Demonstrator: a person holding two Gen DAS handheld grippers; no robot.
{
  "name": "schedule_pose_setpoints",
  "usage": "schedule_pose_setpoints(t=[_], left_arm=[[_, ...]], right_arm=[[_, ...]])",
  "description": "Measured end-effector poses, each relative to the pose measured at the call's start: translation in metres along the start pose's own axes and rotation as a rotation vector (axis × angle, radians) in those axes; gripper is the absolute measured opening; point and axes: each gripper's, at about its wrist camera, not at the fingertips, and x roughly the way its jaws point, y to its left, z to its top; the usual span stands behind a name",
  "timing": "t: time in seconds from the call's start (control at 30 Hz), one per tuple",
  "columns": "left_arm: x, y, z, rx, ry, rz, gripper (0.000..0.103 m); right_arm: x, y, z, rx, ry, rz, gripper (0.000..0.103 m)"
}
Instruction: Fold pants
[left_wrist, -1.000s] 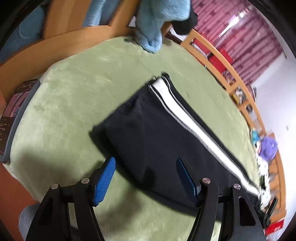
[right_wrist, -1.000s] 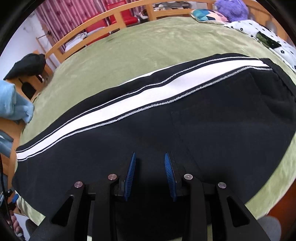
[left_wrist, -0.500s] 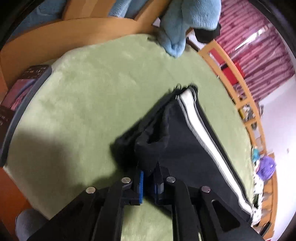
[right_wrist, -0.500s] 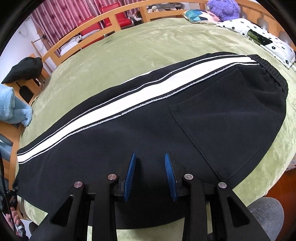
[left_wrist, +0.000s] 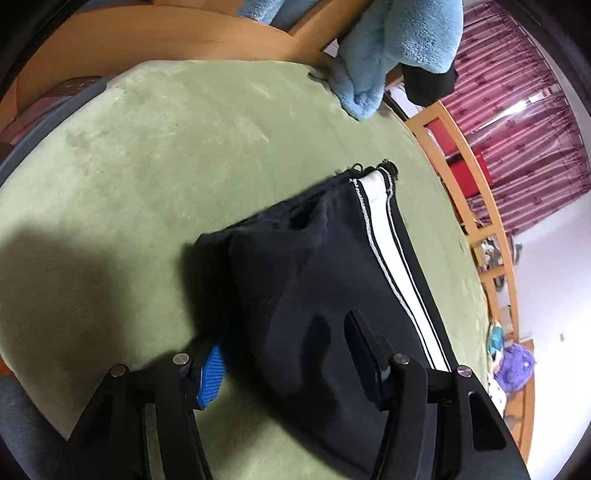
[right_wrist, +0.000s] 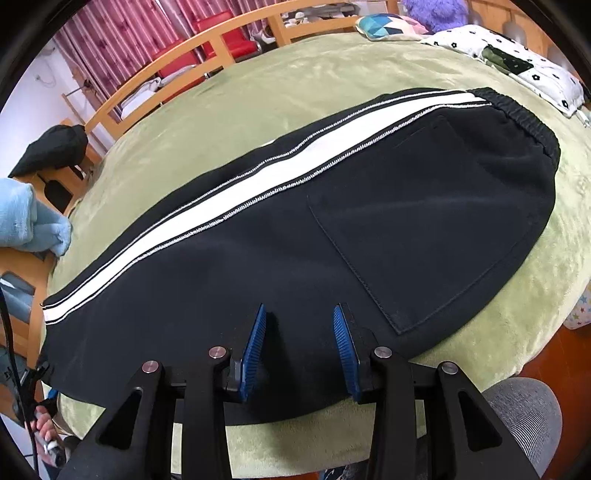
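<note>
Black pants (right_wrist: 332, 236) with a white side stripe lie flat on the green bed cover (right_wrist: 295, 85), folded lengthwise, waistband at the right, back pocket up. In the left wrist view the leg hem end (left_wrist: 306, 266) lies slightly rumpled, its opening showing. My left gripper (left_wrist: 284, 354) is open, its fingers straddling the near edge of the leg end, low over the cloth. My right gripper (right_wrist: 301, 343) is open and empty, just above the pants' near edge at mid-length.
A light blue blanket (left_wrist: 388, 55) hangs over the wooden bed rail (left_wrist: 469, 173) beyond the hem. A patterned pillow (right_wrist: 517, 62) and purple plush toy (right_wrist: 432, 9) lie past the waistband. A book (left_wrist: 40, 110) lies at the bed's left edge.
My left gripper was shut on the leg hem half a second ago and has opened, leaving the hem on the bed. My right gripper has drawn back slightly, still open.
</note>
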Motion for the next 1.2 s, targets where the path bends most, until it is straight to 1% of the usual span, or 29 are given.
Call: schedule_pose_setpoints(t=[0.03, 0.07, 0.1, 0.13, 0.17, 0.23, 0.5, 0.6, 0.67, 0.73, 0.8, 0.9, 0.93, 1.0, 1.07, 1.1, 1.13, 1.2], left_arm=[[0.002, -0.002, 0.001, 0.002, -0.005, 0.010, 0.048], [0.004, -0.004, 0.002, 0.002, -0.007, 0.023, 0.038], [0.003, -0.002, 0.003, -0.004, -0.007, 0.029, 0.034], [0.003, 0.001, 0.004, -0.022, -0.002, 0.019, 0.028], [0.003, 0.005, 0.006, -0.043, 0.007, -0.004, 0.020], [-0.001, 0.010, 0.009, -0.060, 0.012, -0.035, 0.013], [-0.024, 0.003, 0.009, -0.055, -0.015, -0.068, 0.009], [-0.037, -0.009, 0.014, -0.025, -0.040, -0.082, 0.008], [-0.048, -0.028, 0.015, 0.039, -0.061, -0.068, 0.008], [-0.061, -0.050, 0.016, 0.099, -0.089, -0.101, 0.008], [-0.075, -0.084, 0.014, 0.194, -0.109, -0.130, 0.008], [-0.100, -0.154, -0.004, 0.417, -0.141, -0.157, 0.008], [-0.106, -0.171, -0.012, 0.470, -0.149, -0.170, 0.008], [-0.116, -0.216, -0.036, 0.600, -0.146, -0.206, 0.008], [-0.119, -0.266, -0.071, 0.728, -0.119, -0.243, 0.008], [-0.118, -0.282, -0.085, 0.766, -0.106, -0.261, 0.008], [-0.115, -0.306, -0.106, 0.822, -0.079, -0.286, 0.008], [-0.107, -0.339, -0.146, 0.909, -0.030, -0.323, 0.008]], right_arm=[[0.000, 0.000, 0.000, 0.003, -0.001, 0.001, 0.038], [0.001, 0.000, 0.000, 0.009, 0.001, 0.005, 0.038], [0.002, 0.000, -0.001, 0.015, 0.005, 0.008, 0.038], [0.003, 0.000, -0.001, 0.017, 0.008, 0.009, 0.038], [0.004, 0.001, -0.001, 0.017, 0.009, 0.006, 0.038], [0.005, 0.004, -0.001, 0.011, 0.006, 0.002, 0.038], [-0.001, 0.008, 0.003, 0.018, -0.006, 0.041, 0.040], [-0.007, 0.010, 0.002, 0.012, -0.021, 0.055, 0.040], [-0.010, 0.010, 0.002, 0.004, -0.032, 0.060, 0.040], [-0.014, 0.008, 0.004, -0.007, -0.043, 0.063, 0.040], [-0.020, 0.006, 0.005, -0.020, -0.060, 0.056, 0.040], [-0.028, 0.000, 0.007, -0.034, -0.086, 0.050, 0.040], [-0.031, -0.003, 0.007, -0.039, -0.094, 0.047, 0.040], [-0.036, -0.009, 0.009, -0.050, -0.111, 0.038, 0.040], [-0.040, -0.016, 0.011, -0.061, -0.125, 0.033, 0.040], [-0.043, -0.020, 0.011, -0.066, -0.131, 0.026, 0.040], [-0.045, -0.025, 0.012, -0.071, -0.139, 0.019, 0.040], [-0.049, -0.036, 0.014, -0.072, -0.153, 0.011, 0.040]])
